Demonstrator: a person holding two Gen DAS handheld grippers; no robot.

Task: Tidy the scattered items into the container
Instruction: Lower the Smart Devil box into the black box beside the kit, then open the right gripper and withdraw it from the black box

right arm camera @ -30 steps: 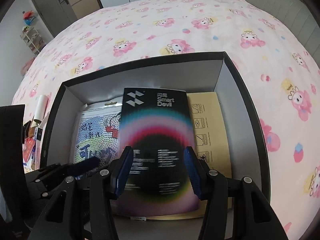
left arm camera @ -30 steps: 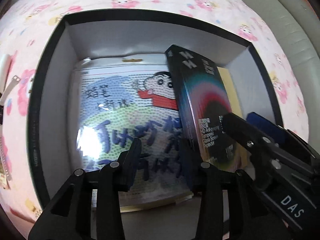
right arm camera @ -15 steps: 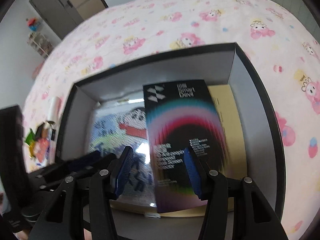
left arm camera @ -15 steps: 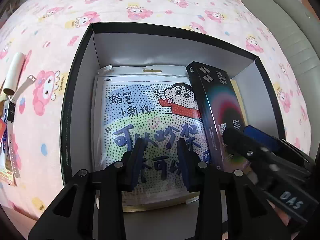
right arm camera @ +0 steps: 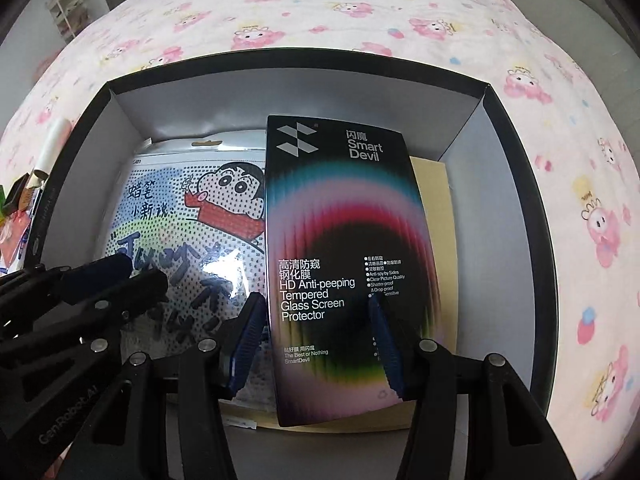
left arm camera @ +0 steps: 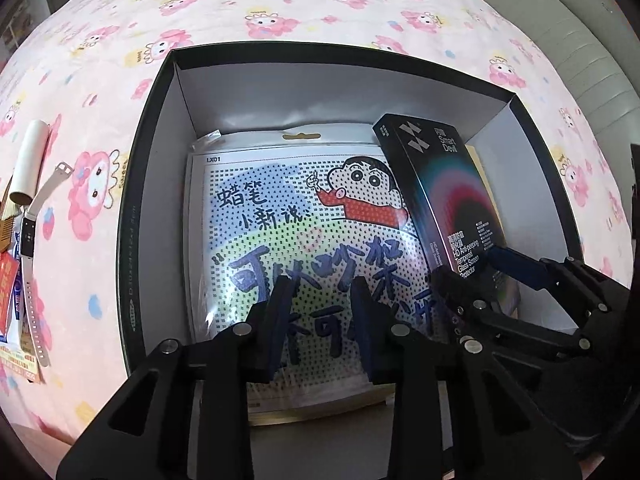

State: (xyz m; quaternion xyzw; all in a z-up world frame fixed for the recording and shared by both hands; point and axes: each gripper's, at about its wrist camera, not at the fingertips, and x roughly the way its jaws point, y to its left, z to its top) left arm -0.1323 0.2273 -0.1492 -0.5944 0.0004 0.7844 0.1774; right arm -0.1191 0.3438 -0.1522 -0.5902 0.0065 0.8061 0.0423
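A black open box [left arm camera: 132,240] [right arm camera: 516,184] sits on the pink bedspread. Inside lies a cartoon-printed flat pack [left arm camera: 304,232] [right arm camera: 180,232] over a tan envelope [right arm camera: 434,208]. My right gripper [right arm camera: 316,340] [left arm camera: 468,276] is shut on a black Smart Devil screen protector box [right arm camera: 340,248] [left arm camera: 444,196], holding it tilted over the right side of the box interior. My left gripper [left arm camera: 320,320] [right arm camera: 136,272] is open and empty, hovering above the cartoon pack.
Left of the box on the bedspread lie a white watch [left arm camera: 30,240], a cardboard tube [left arm camera: 30,160] and several small packets [left arm camera: 10,304]. A grey headboard or wall [left arm camera: 560,24] runs along the right. Shelves [right arm camera: 64,12] stand in the far room.
The left gripper pulled back and up from the box, widening its view. The right gripper brought the screen protector box lower and closer into the container.
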